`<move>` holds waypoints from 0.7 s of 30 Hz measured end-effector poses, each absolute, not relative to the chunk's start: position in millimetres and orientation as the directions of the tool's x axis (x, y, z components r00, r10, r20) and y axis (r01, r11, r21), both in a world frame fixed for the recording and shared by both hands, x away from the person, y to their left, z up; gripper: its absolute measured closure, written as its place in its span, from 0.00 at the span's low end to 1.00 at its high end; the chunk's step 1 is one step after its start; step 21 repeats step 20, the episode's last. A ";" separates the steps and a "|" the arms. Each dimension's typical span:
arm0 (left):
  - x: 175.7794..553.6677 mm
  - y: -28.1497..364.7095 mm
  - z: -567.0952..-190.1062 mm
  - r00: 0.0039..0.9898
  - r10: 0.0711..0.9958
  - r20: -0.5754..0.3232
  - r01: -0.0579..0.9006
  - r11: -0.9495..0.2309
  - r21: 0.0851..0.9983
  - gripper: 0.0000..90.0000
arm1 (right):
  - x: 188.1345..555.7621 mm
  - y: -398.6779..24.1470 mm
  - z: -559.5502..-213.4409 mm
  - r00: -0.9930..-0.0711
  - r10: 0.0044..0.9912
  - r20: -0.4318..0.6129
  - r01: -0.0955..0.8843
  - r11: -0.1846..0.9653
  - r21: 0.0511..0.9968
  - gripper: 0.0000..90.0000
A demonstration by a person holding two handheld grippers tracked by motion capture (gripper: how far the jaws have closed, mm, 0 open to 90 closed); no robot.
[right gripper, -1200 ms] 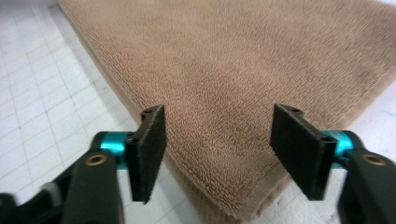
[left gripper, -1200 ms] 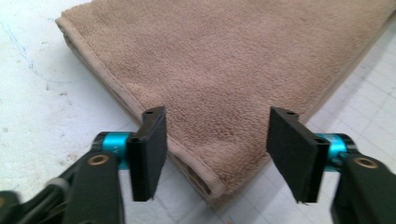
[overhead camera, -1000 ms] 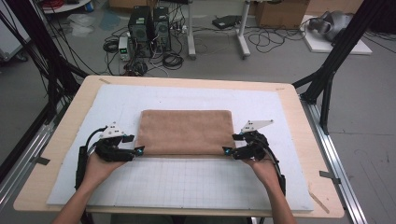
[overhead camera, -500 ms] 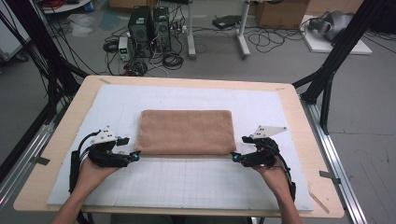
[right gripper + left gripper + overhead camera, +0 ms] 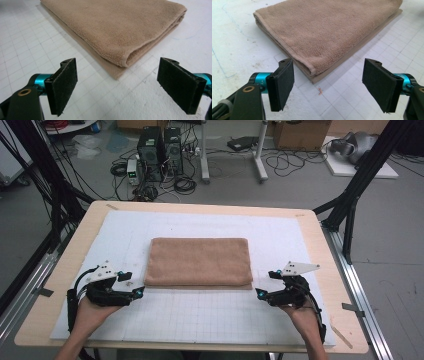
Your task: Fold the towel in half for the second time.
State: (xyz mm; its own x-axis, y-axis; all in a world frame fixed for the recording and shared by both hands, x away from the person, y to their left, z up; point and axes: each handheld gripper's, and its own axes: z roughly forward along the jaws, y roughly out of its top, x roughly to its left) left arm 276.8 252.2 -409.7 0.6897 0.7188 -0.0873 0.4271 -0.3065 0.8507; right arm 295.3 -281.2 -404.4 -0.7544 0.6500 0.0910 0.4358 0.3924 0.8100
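Two sets of tongs, both standing wide apart with nothing between the pads, and both have just been opening. The left tongs (image 5: 139, 291) sit just off the towel's (image 5: 200, 261) near-left corner, the right tongs (image 5: 258, 293) just off its near-right corner, neither touching the cloth.

The towel lies folded flat in the middle of the white gridded mat (image 5: 200, 320) on the desk (image 5: 320, 235). In the left gripper view the towel (image 5: 329, 32) shows its rolled fold coming to a corner between the black pads (image 5: 284, 82), with a thinner under-layer peeking out along the near edge. In the right gripper view the towel (image 5: 117, 27) shows the same: a plump fold at the corner and a lower layer jutting forward.

What could go wrong from here? That offset layer is the trap, I'd say. Tongs coming in low might pinch only the bottom sheet and drag the stack apart; coming in high, they could catch only the top fold and peel it open. Uneven pulls from the two hands would skew it on the mat.

Long axis runs left to right across the desk, square with the grid, the long edges facing toward and away from the person.
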 end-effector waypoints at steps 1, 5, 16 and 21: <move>274.9 253.0 -409.4 0.689 0.719 -0.090 0.426 -0.302 0.853 0.29 | 294.4 -282.3 -404.4 -0.754 0.651 0.093 0.436 0.389 0.811 0.17; 268.9 254.9 -409.0 0.692 0.717 -0.082 0.420 -0.307 0.854 0.29 | 288.0 -286.8 -405.3 -0.749 0.655 0.098 0.439 0.379 0.814 0.16; 252.9 261.3 -411.7 0.670 0.738 -0.076 0.411 -0.284 0.867 0.28 | 274.5 -293.5 -409.1 -0.741 0.665 0.097 0.438 0.369 0.820 0.14; 248.2 262.4 -414.2 0.660 0.748 -0.075 0.408 -0.272 0.872 0.27 | 271.2 -293.3 -412.2 -0.740 0.664 0.105 0.440 0.360 0.823 0.13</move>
